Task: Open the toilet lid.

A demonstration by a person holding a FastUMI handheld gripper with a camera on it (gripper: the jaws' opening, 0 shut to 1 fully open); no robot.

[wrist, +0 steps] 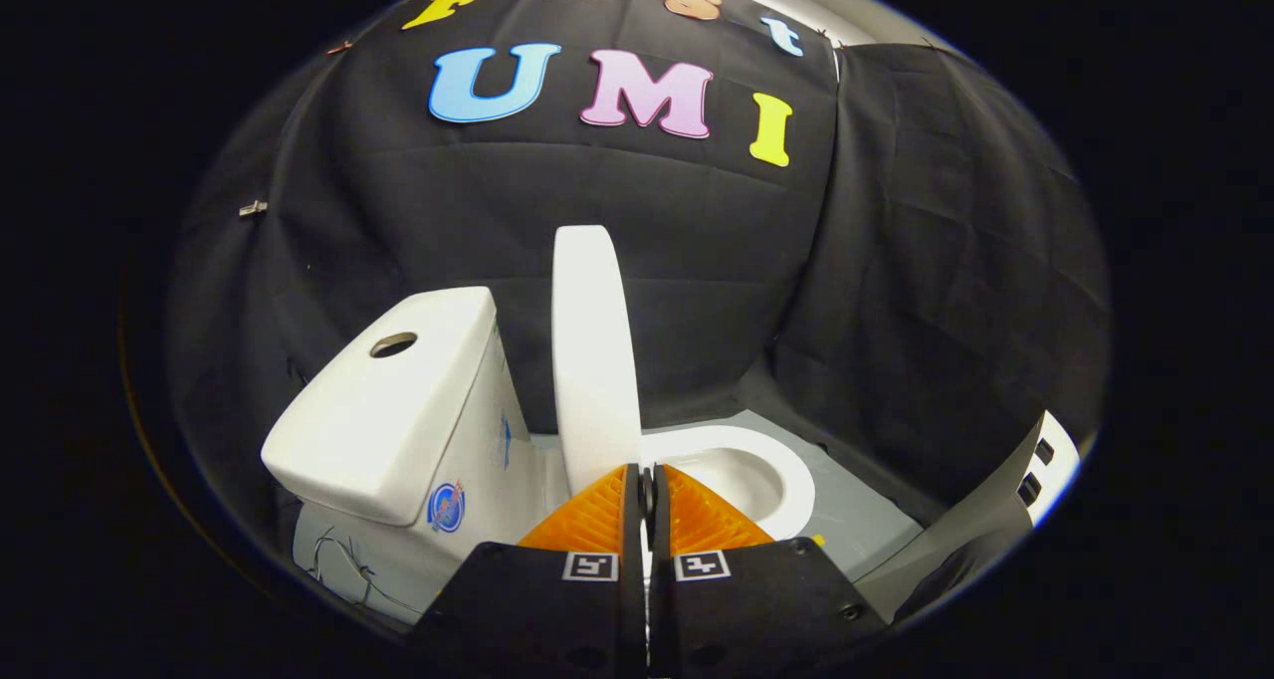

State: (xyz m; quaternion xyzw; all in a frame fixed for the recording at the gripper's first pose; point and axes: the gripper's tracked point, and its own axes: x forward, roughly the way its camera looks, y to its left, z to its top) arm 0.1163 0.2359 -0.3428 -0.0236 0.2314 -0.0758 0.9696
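Observation:
A white toilet stands side-on just ahead of me. Its lid (594,350) is raised upright and seen edge-on, a little apart from the tank (398,410), which has a round hole in its top. The seat and bowl rim (771,465) lie open beyond my fingers. My gripper (648,488) is shut, its fingers pressed together with nothing thick between them. The tips sit at the foot of the raised lid, beside the hinge end of the seat; whether they touch it is unclear.
The toilet stands on a grey floor (856,520) enclosed by black cloth walls. A white panel with dark buttons (1045,465) leans beyond the bowl. Thin wires (338,560) hang by the tank's base.

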